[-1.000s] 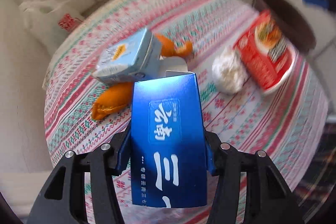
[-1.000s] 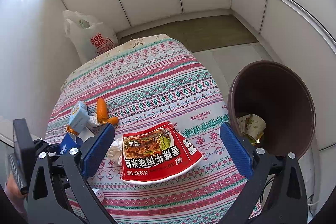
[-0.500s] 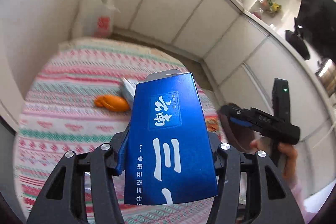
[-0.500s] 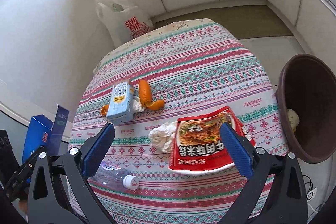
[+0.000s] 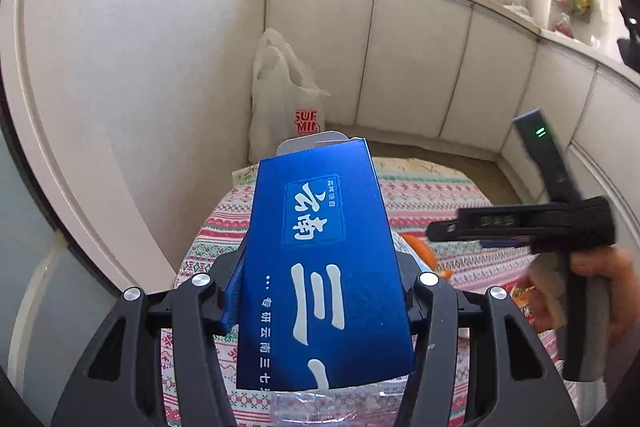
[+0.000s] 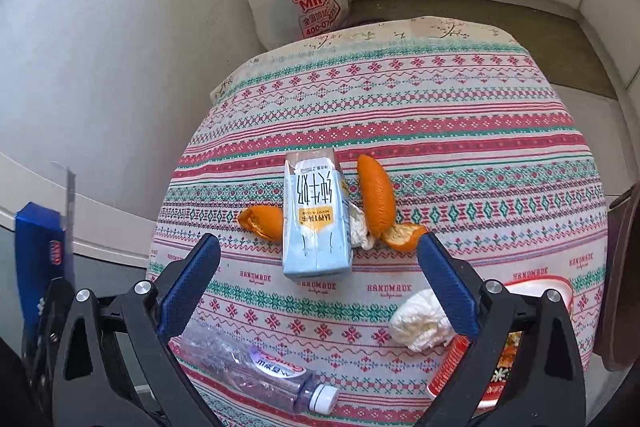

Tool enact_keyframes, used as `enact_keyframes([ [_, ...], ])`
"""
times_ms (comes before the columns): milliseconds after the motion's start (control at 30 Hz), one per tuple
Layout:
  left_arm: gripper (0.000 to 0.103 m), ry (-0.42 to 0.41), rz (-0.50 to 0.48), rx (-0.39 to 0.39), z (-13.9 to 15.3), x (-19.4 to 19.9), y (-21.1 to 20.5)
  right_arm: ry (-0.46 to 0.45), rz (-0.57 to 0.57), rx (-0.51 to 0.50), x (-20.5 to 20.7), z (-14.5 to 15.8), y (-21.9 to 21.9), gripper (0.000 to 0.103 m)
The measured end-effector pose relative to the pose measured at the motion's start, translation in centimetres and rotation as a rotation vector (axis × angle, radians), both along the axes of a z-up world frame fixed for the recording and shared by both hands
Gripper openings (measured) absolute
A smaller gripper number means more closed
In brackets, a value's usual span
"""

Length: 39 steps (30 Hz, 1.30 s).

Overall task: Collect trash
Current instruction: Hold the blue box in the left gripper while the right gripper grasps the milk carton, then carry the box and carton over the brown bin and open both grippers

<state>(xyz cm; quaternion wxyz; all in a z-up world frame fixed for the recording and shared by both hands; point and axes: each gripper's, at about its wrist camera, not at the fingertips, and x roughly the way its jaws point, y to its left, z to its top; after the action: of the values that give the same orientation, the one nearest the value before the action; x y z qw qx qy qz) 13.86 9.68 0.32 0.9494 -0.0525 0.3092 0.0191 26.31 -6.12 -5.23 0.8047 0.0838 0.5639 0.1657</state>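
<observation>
Left wrist view: the left gripper [image 5: 320,291] clamps a blue box [image 5: 324,267], its long axis pointing straight ahead, above the striped tablecloth [image 5: 420,191].

Right wrist view: the right gripper [image 6: 320,287], jaws wide and empty, hangs just before the milk carton [image 6: 316,215], which lies lengthwise away from them.

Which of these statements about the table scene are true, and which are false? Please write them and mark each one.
1. The left gripper holds a blue box. True.
2. The right gripper grips the milk carton. False: its jaws stand open with nothing between the pads.
3. Orange peel lies beside the milk carton. True.
4. The plastic bottle stands upright. False: it lies on its side on the tablecloth.
5. A crumpled tissue rests on the tablecloth. True.
</observation>
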Motion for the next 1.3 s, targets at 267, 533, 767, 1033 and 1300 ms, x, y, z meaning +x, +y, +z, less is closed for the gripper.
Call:
enact_keyframes([
  [267, 0.054, -0.029, 0.061, -0.049, 0.8, -0.8, 2.0, 0.095, 0.039, -0.074, 2.6, -3.9, 3.1, 0.086],
  [533, 0.054, -0.032, 0.074, -0.061, 1.0, -0.8, 2.7, 0.131, 0.085, -0.118, 3.2, -6.7, 5.9, 0.08],
  [767, 0.054, -0.036, 0.07, -0.058, 1.3, -1.0, 2.8, 0.15, 0.058, -0.124, 3.9, -8.2, 6.0, 0.061],
  [1033, 0.054, -0.039, 0.059, -0.069, 1.3, -1.2, 3.0, 0.113, 0.033, -0.09, 3.4, -6.8, 5.0, 0.054],
  [1300, 0.054, -0.068, 0.047, -0.108, 1.6, -2.0, 3.2, -0.009, 0.031, -0.092, 1.2, -1.1, 3.5, 0.055],
])
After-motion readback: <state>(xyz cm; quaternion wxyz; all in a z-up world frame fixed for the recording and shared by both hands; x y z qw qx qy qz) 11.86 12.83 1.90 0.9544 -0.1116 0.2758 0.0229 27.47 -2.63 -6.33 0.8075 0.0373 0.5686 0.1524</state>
